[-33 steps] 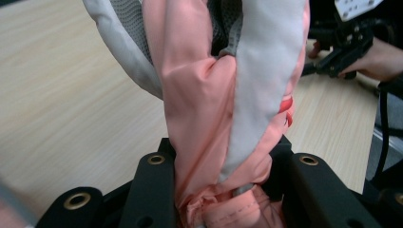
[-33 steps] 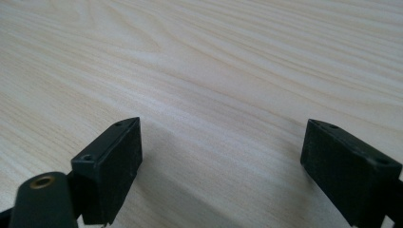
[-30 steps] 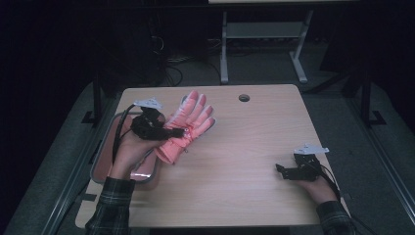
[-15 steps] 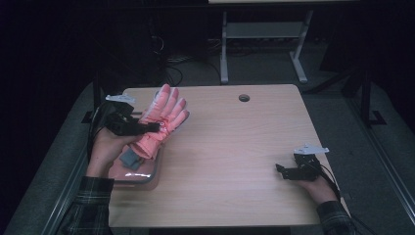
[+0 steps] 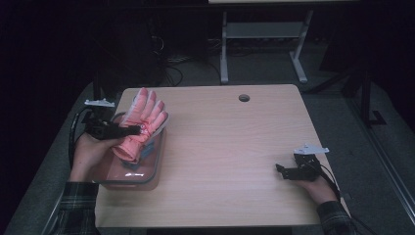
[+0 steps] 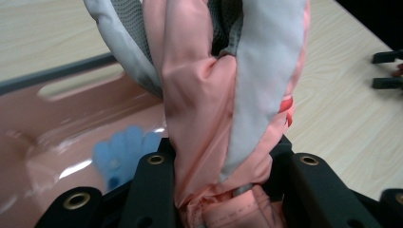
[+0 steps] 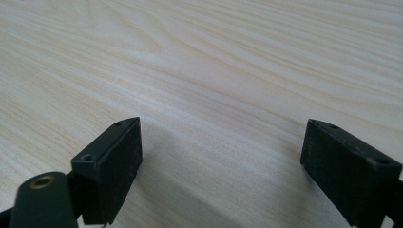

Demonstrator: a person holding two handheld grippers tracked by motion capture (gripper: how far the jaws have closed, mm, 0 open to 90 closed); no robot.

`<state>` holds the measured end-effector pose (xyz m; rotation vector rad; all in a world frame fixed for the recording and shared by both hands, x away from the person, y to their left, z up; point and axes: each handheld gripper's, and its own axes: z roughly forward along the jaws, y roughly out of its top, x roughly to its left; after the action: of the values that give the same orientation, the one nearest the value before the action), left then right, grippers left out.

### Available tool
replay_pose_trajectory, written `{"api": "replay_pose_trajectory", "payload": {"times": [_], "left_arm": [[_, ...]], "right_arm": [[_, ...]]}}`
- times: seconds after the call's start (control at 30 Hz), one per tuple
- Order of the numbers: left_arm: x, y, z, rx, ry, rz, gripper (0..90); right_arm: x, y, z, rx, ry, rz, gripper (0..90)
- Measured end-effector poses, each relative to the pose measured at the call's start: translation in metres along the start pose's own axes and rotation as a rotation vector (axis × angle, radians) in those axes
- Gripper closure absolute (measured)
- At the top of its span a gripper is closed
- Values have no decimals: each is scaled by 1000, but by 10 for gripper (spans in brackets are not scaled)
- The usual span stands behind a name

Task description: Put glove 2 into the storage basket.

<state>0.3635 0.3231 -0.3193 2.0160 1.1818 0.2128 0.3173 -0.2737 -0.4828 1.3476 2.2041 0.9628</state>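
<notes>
A pink and white glove point(image 5: 142, 125) hangs over a clear plastic tub point(image 5: 128, 178) at the table's left edge. My left gripper point(image 5: 134, 130) is shut on the glove point(image 6: 223, 109) near its cuff, with the fingers of the glove pointing up and away. In the left gripper view the tub's pinkish floor point(image 6: 57, 128) lies below, with a small blue thing point(image 6: 121, 152) in it. My right gripper point(image 5: 280, 170) rests at the table's right front, open, with bare wood between its jaws point(image 7: 223, 156).
The wooden table point(image 5: 230, 142) has a round cable hole point(image 5: 244, 97) near its far edge. A white table frame point(image 5: 259, 39) and cables stand on the dark floor beyond. The middle of the tabletop is bare wood.
My left gripper has carried the glove leftward and toward the near side, from the tabletop to above the tub. The right gripper has stayed in place.
</notes>
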Motion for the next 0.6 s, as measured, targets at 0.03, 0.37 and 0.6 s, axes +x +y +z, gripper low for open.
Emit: {"api": "replay_pose_trajectory", "payload": {"times": [0.03,0.37,0.6], "left_arm": [[3,-2,-1,1,7,-9,651],[24,-22,1,31,56,-85,650],[26,-32,20,77,53,-110,649]], "right_arm": [[0,0,0,0,0,0,134],[0,0,0,0,0,-1,134],[0,0,0,-1,0,4,134]]}}
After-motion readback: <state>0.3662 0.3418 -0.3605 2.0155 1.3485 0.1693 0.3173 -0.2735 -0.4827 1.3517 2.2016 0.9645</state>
